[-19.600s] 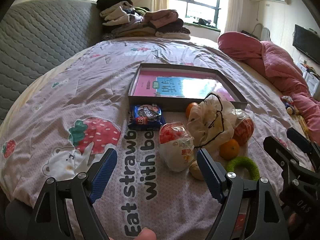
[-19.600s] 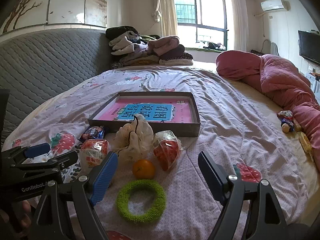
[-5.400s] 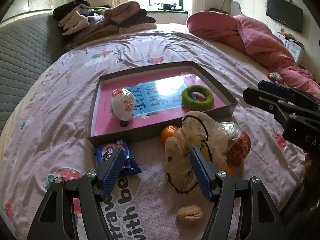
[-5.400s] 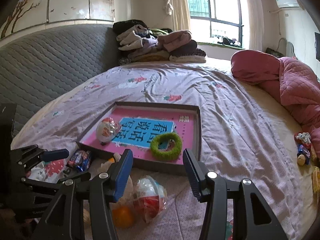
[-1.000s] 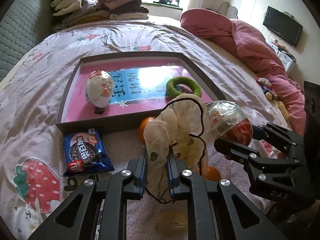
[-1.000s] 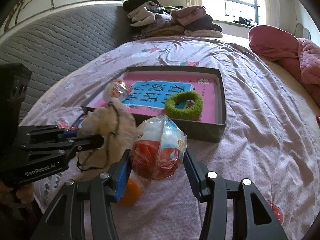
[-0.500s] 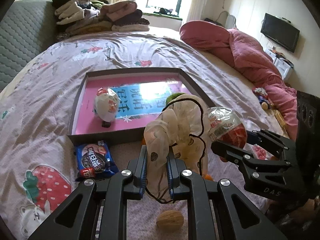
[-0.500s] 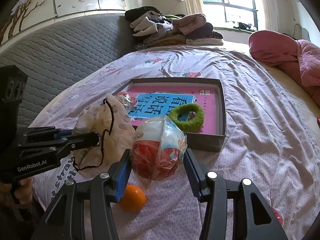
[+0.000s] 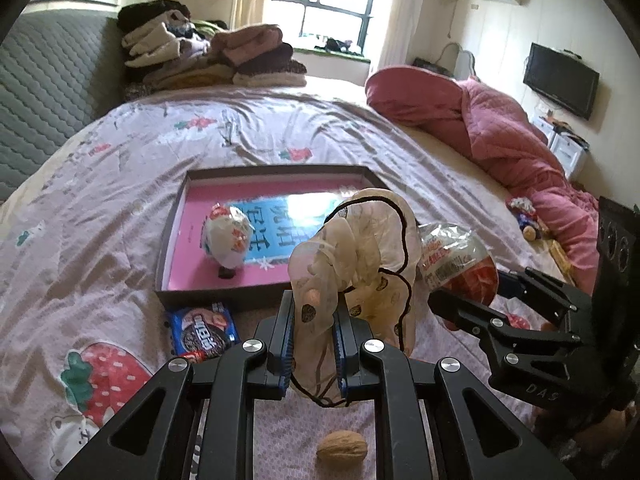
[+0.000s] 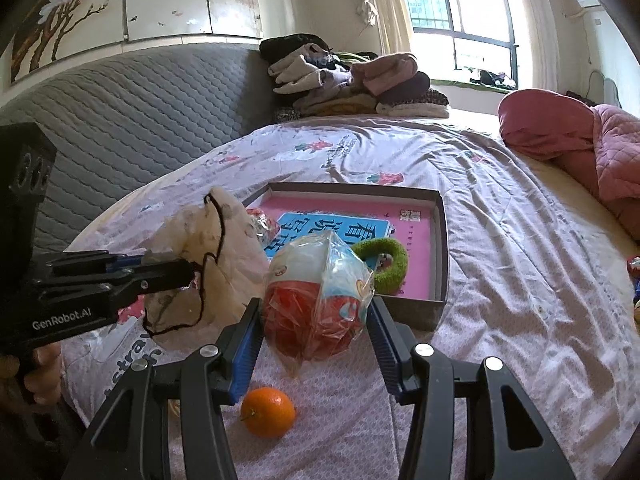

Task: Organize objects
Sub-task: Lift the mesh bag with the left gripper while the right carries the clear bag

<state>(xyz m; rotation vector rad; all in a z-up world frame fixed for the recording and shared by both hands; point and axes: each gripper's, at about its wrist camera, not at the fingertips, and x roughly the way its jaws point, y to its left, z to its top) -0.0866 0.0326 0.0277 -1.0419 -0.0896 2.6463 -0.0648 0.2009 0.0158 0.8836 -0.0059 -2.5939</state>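
My left gripper (image 9: pixel 314 312) is shut on a beige cloth bag (image 9: pixel 360 248) with a black cord, held up off the bed in front of the shallow grey box (image 9: pixel 216 294). My right gripper (image 10: pixel 316 308) is shut on a red-and-white egg toy in clear wrap (image 10: pixel 316 300), also lifted, just right of the cloth bag (image 10: pixel 216 248). Inside the pink-lined box (image 10: pixel 440 248) lie a green fuzzy ring (image 10: pixel 384 260) and another wrapped egg (image 9: pixel 227 236). The left gripper (image 10: pixel 188 270) shows in the right wrist view, the right gripper (image 9: pixel 464 300) in the left.
A blue cookie packet (image 9: pixel 202 330) lies before the box's near left corner. A walnut (image 9: pixel 342 445) and an orange (image 10: pixel 268 412) sit on the bedsheet under the grippers. Folded clothes (image 9: pixel 208 56) are stacked at the headboard, and a pink quilt (image 9: pixel 500 120) lies at right.
The left gripper has risen with the cloth bag, so the bed sits lower in its view. The right gripper still holds the wrapped egg and has tilted up slightly.
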